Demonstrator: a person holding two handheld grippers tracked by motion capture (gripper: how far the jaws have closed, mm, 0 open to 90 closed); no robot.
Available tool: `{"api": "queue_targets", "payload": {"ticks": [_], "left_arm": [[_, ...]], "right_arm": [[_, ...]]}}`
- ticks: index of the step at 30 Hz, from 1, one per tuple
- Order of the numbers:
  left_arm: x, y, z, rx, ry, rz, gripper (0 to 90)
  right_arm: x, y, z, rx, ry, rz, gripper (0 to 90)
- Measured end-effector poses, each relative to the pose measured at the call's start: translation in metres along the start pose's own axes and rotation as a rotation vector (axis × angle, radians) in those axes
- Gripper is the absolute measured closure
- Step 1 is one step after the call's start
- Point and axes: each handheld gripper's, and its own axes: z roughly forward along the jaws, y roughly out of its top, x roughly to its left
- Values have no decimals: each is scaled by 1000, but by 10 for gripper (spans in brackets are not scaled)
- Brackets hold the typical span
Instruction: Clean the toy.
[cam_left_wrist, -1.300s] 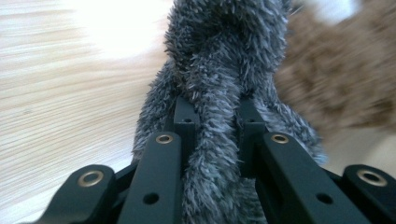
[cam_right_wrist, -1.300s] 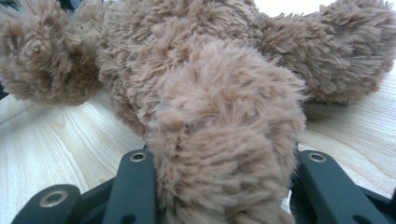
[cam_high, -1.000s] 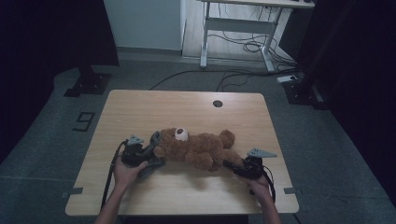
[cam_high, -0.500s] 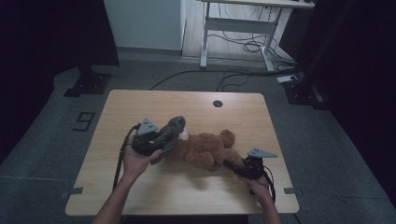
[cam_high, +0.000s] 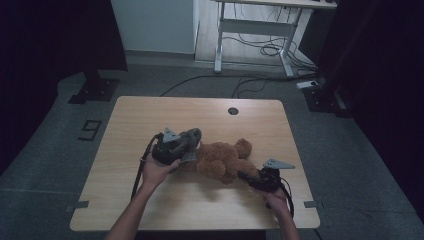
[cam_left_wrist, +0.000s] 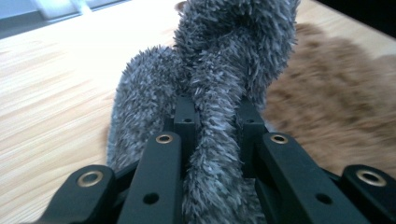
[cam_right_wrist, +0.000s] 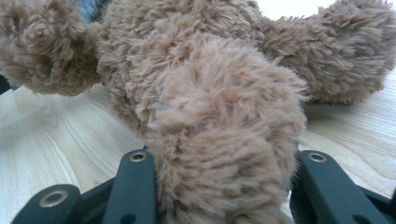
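While the right gripper (cam_high: 246, 176) pins one leg of the brown bear (cam_high: 222, 160) against the worktop (cam_high: 150, 112), the left gripper (cam_high: 186, 146) has lifted a grey furry cloth (cam_high: 191, 135) off the bear's head end. A second ago that gripper lay low beside the head; half a second ago it was already raised with grey fabric bunched in front of it, and now it sits a little nearer the bear, the cloth held clear of the wood. In the left gripper view the jaws are clamped on a twisted fold of the grey cloth (cam_left_wrist: 219, 116), with the bear's fur (cam_left_wrist: 336, 102) just beyond it. In the right gripper view the jaws stand either side of a thick limb (cam_right_wrist: 224, 154), pressed into the pile. The bear lies on its back near the middle of the worktop, the grommet hole (cam_high: 232, 110) well beyond it. The lift suggests the garment is coming off the bear, or being opened up to go over it; which cannot be told. The right-hand hold looks likely to keep the toy from dragging along.
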Motion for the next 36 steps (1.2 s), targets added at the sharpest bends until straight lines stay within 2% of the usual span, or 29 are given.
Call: {"api": "queue_targets", "payload": {"ticks": [2,4,8,11,16,20,24,27,29,31,34,36], "left_arm": [[10,-5,0,19,18,-20,758],[17,-14,2,14,-17,-54,759],[14,-27,2,0,-1,-48,761],[16,-31,1,8,1,-52,761],[30,-39,1,48,7,-100,760],[38,-52,8,91,3,-134,761],[41,-65,15,138,-2,-142,762],[45,-71,14,161,-18,-151,759],[50,-68,5,140,-5,-165,753],[53,-59,-8,85,8,-178,752],[48,-39,-28,4,11,-149,752],[41,-23,-38,-47,-10,-133,751]], "right_arm": [[0,0,-1,5,-2,-2,576],[0,-1,0,2,0,1,576],[1,-1,2,12,6,-8,576],[2,-2,3,18,11,-5,576],[1,-4,2,31,17,-8,576],[0,-4,3,38,21,-5,576],[1,-5,3,45,17,-8,576],[0,-5,3,46,14,-4,575],[-1,-6,2,46,9,-3,575],[-2,-6,1,44,9,-3,573],[-2,-6,0,45,9,-2,573],[-2,-6,0,45,8,-5,572]]}}
